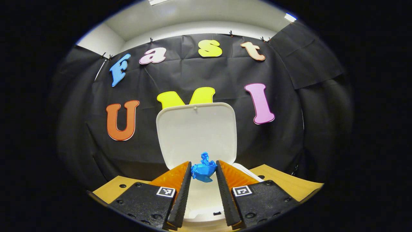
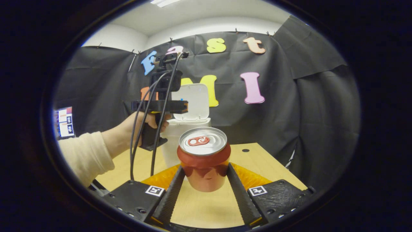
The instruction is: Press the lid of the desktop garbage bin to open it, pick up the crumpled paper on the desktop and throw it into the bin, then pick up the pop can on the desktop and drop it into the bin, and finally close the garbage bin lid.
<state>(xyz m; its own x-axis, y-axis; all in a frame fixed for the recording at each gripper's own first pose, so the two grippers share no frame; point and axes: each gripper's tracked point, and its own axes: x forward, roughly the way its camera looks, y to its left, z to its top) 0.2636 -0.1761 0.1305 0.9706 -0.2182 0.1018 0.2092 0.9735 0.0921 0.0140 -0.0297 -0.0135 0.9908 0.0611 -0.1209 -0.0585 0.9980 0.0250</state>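
Black cloth is hanging across the back of the booth, and a pale wooden desktop (image 2: 257, 161) is running out in front of it. On that desktop the white garbage bin (image 2: 175, 137) is standing with its lid (image 1: 197, 135) swung upright, so the mouth is lying open.

Seen from the left gripper view, the left gripper (image 1: 203, 172) is hovering directly over the open bin, its two fingers pointing toward the raised lid. Between the fingertips the blue crumpled paper (image 1: 203, 169) is sitting, touching the left finger's inner face; whether the right finger is also pressing on it I cannot tell, as a thin gap may be showing there. The jaws are standing at a narrow spread, about the width of the paper wad. The bin's white rim is showing just beneath the paper and between the fingers.

From the right gripper view, the right gripper (image 2: 206, 175) is flanking the red pop can (image 2: 204, 158), which is standing upright on the desktop between the two fingers. The jaws are standing wide enough to take the can, with both fingers lying right at its sides; whether they are pressing on it I cannot tell. Farther off, a person's hand (image 2: 141, 127) with a light sleeve is holding the left gripper above the bin.
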